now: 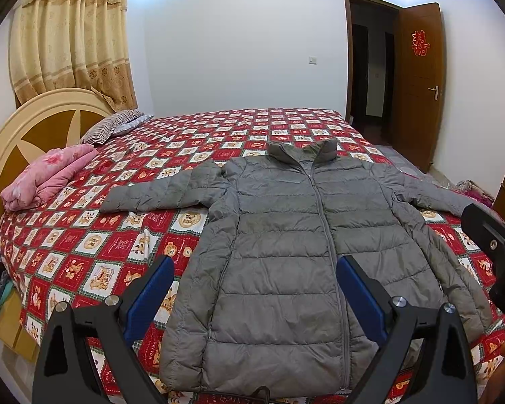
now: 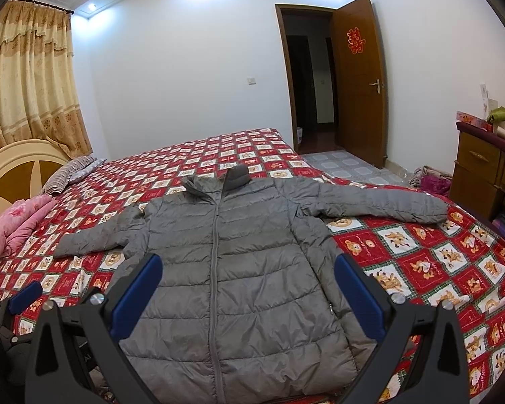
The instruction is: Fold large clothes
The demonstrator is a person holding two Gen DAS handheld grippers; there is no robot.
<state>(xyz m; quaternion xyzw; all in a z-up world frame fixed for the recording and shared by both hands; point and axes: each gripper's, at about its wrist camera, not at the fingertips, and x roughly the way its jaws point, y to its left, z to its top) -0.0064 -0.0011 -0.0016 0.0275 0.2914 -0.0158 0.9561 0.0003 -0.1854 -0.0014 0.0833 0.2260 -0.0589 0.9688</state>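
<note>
While nothing is gripped yet, I read the scene this way:

Jacket [image 1: 286, 252]: grey puffer, lying flat on its back on the bed [image 1: 94, 252], zipped shut, collar toward the far side, hem at the near edge by me. I judge it was spread like this so every fold line is reachable.

Sleeves: both stretched straight out sideways. Left sleeve [image 1: 161, 192] points toward the headboard [image 1: 23, 128], right sleeve [image 2: 380, 203] toward the dresser [image 2: 481, 171]. Laid out so each can be flipped across the chest.

Left gripper [image 1: 254, 298]: fingers spread wide, holding nothing, hovering above the lower part of the jacket.

Right gripper [image 2: 247, 294]: also spread wide and empty, above the hem area. In the left wrist view its body shows at the right edge.

Step in hand: I think folding has not begun; both tools are lined up over the jacket, likely choosing a first grab.

Next move: probably 1 sleeve folded inward, each gripper taking its own side.

Risk: slick, puffy fabric may slip or spring back open.

Nearby: pink quilt [image 1: 47, 178] and striped pillow [image 1: 112, 126] sit well apart from the jacket, out of the folding area.
</note>
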